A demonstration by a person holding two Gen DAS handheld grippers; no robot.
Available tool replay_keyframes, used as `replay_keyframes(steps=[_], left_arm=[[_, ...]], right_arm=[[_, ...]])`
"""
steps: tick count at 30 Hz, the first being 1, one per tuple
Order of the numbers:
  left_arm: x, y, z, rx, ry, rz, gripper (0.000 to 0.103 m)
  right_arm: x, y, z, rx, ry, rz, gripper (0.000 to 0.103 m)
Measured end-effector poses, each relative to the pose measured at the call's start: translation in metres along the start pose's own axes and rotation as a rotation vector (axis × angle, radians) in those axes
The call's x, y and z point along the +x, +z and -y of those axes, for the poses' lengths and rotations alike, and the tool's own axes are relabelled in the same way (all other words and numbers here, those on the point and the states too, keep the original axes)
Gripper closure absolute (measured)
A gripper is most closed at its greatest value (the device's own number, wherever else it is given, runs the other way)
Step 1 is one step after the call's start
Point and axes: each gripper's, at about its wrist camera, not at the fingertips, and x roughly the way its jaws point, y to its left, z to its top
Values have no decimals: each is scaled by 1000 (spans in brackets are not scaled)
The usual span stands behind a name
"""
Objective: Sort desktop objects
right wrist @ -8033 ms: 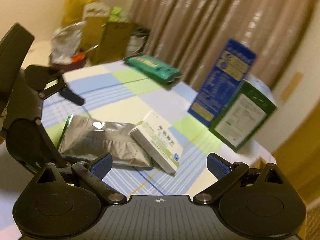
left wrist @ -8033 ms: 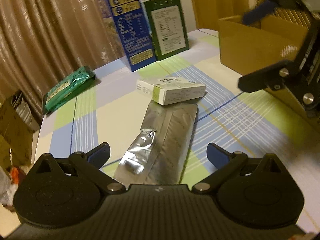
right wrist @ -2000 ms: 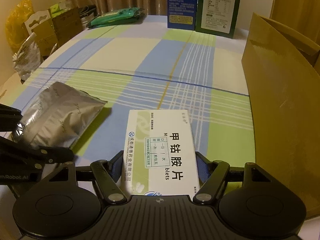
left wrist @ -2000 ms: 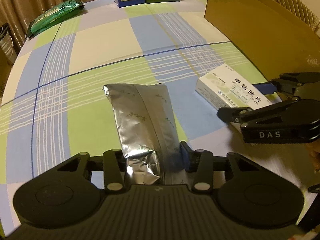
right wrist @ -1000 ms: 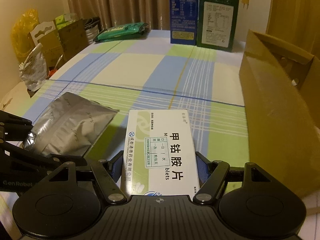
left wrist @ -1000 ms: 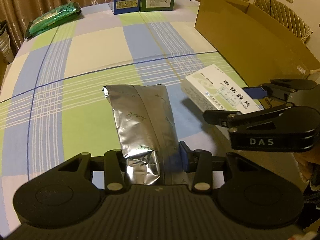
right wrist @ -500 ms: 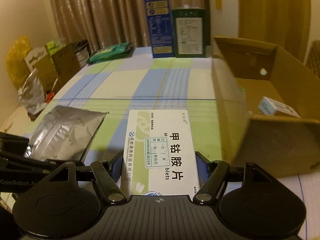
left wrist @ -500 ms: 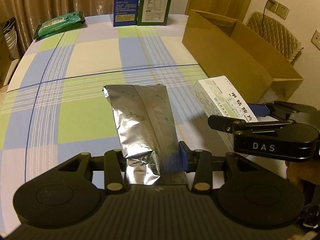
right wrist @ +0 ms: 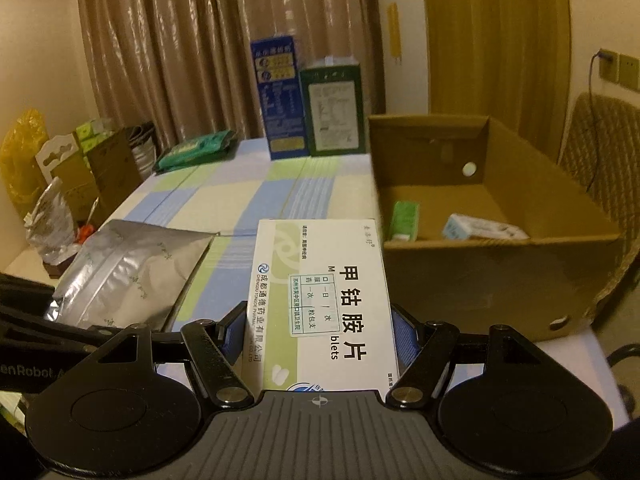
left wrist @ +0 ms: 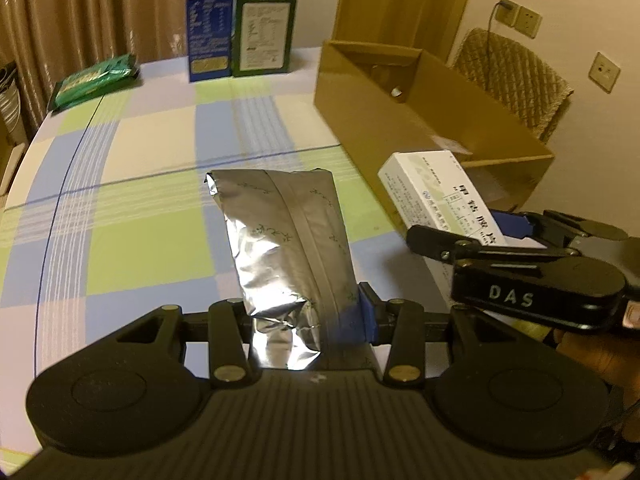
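A silver foil pouch (left wrist: pixel 284 236) is clamped at its near end by the left gripper (left wrist: pixel 308 320), the jaws drawn narrow on its crumpled base with the blue pad (left wrist: pixel 366 316) pressed to its right edge; the pouch is held clear above the checked tablecloth (left wrist: pixel 152 148). A white medicine box (right wrist: pixel 324 304) with green trim and printed characters is pinched across its width by the right gripper (right wrist: pixel 318 330), jaws set wide against both long sides, the box lying flat between them and pointing forward, above the cloth. In the left wrist view the right gripper is seen to the right of the pouch, near it but apart, with a hand partly visible behind it at the frame edge. Just beyond the medicine box an open cardboard box (right wrist: pixel 500 280) is seen on the table's right side; its near wall is close to the box's far end in the right wrist view. Inside it a small green-and-white carton (right wrist: pixel 405 220) and a pale blue-and-white carton (right wrist: pixel 480 228) are seen on the floor. At the far edge of the table a tall blue box (right wrist: pixel 276 100) and a green box (right wrist: pixel 334 108) are stood upright side by side, and a green packet (right wrist: pixel 196 150) is laid flat to their left. Curtains are hung behind.
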Motion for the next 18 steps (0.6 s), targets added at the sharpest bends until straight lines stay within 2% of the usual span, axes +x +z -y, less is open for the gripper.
replay_keyframes(steps=[10, 18], left_arm=[[-12, 24, 29, 52, -4, 38, 66], [-21, 34, 46, 74, -24, 71, 66]], right_arm=[[-24, 7, 16, 25, 6, 62, 35], [-41, 21, 35, 12, -47, 115, 35]])
